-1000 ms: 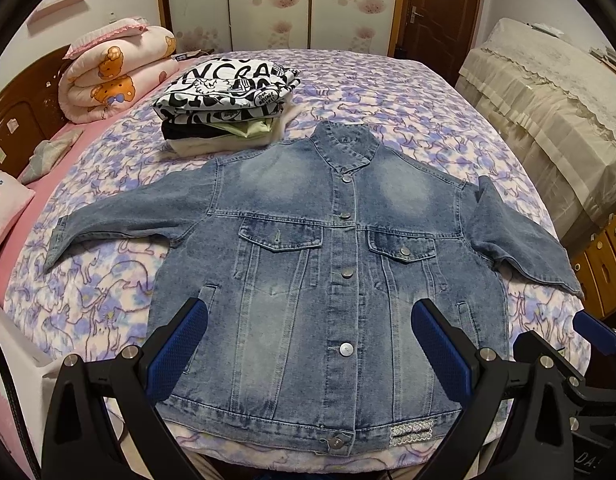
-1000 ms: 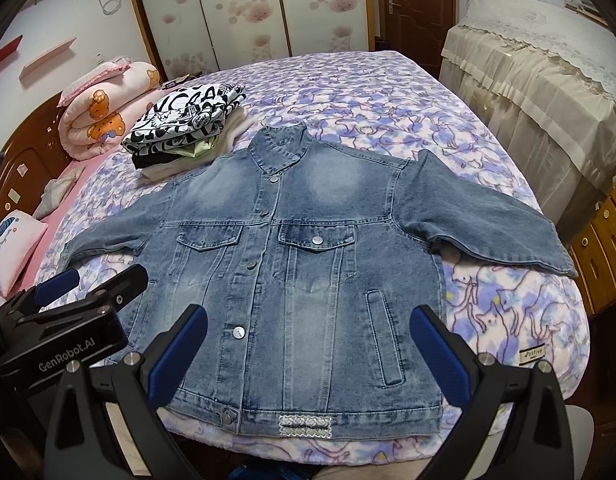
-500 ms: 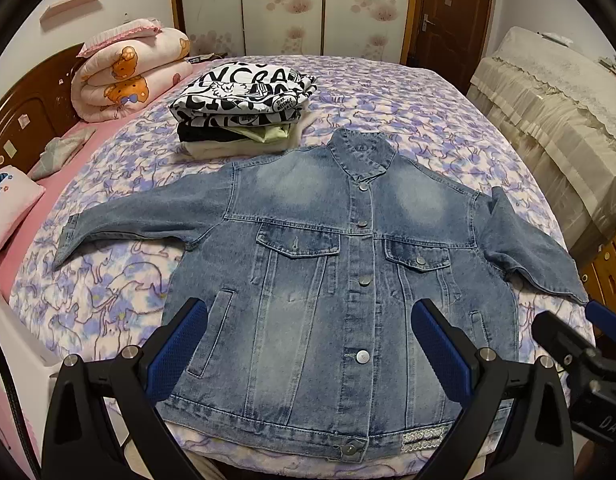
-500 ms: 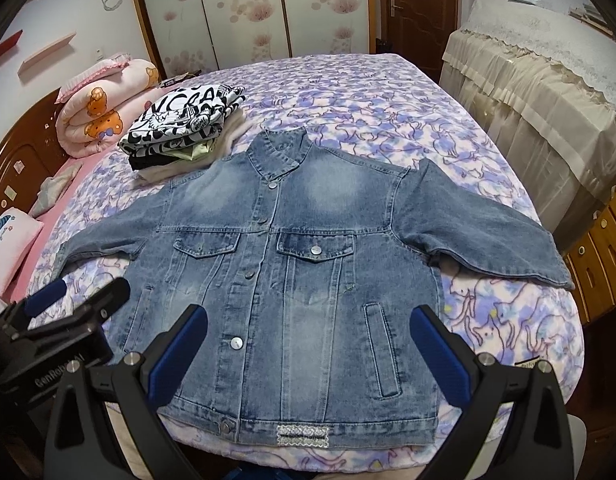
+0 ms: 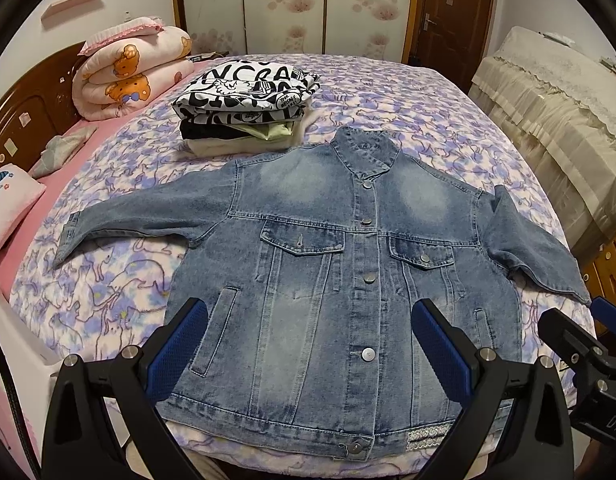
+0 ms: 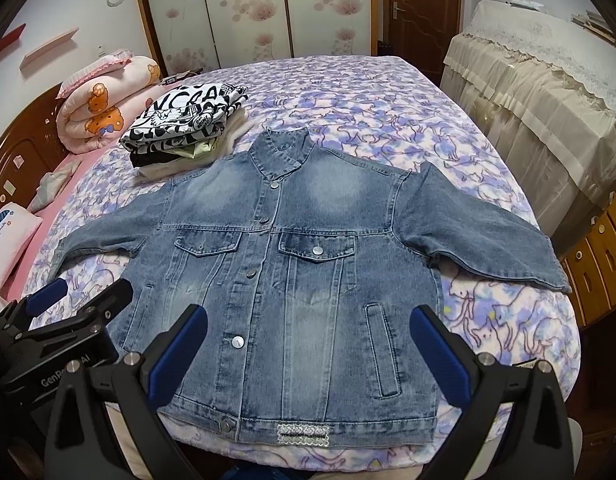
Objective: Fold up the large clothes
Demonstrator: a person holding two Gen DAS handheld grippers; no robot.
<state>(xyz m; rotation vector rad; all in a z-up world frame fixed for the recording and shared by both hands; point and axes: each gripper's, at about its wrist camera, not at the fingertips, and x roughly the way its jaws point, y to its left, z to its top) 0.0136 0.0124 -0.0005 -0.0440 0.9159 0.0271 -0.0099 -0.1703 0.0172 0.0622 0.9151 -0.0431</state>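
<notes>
A blue denim jacket lies flat, front up and buttoned, on the bed, sleeves spread to both sides; it also shows in the right wrist view. My left gripper is open and empty, above the jacket's lower hem. My right gripper is open and empty, above the hem too, to the right of the left one. The right gripper shows at the right edge of the left wrist view; the left gripper shows at the lower left of the right wrist view.
A stack of folded clothes with a black-and-white top sits behind the jacket's left shoulder. A rolled pink quilt and a pillow lie by the wooden headboard. A covered cabinet stands right of the bed.
Both grippers have drawn back and risen a little, so the jacket sits lower and farther in both views. The jacket has not moved. Both grippers stay open.
</notes>
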